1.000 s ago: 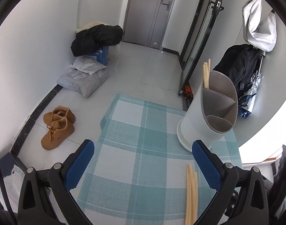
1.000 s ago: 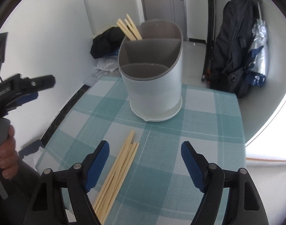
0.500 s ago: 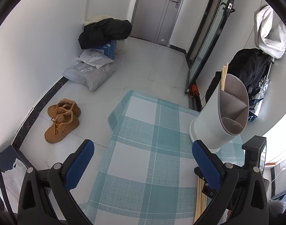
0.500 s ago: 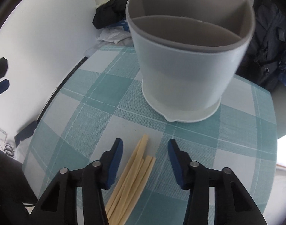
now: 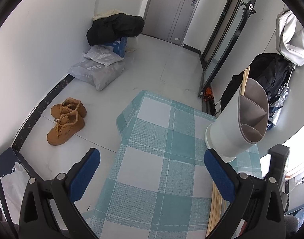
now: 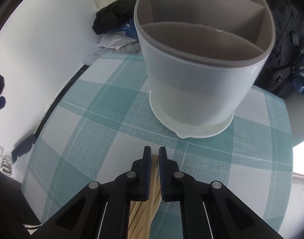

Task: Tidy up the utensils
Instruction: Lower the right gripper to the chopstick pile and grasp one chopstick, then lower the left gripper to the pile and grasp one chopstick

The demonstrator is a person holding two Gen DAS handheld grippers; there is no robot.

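Chopsticks pinched at the tabletop

Chopsticks point(image 6: 154, 160) are seen lying on the checked tabletop point(image 6: 104, 119), just in front of the utensil holder point(image 6: 199, 91). The right gripper point(image 6: 155, 153) is lowered over them, its jaws pressed nearly together with one stick end pinched between the pads. More sticks point(image 5: 245, 79) are stood in the holder's rear compartment. The left gripper point(image 5: 152, 171) is held above the tabletop edge, jaws spread wide, nothing between them.
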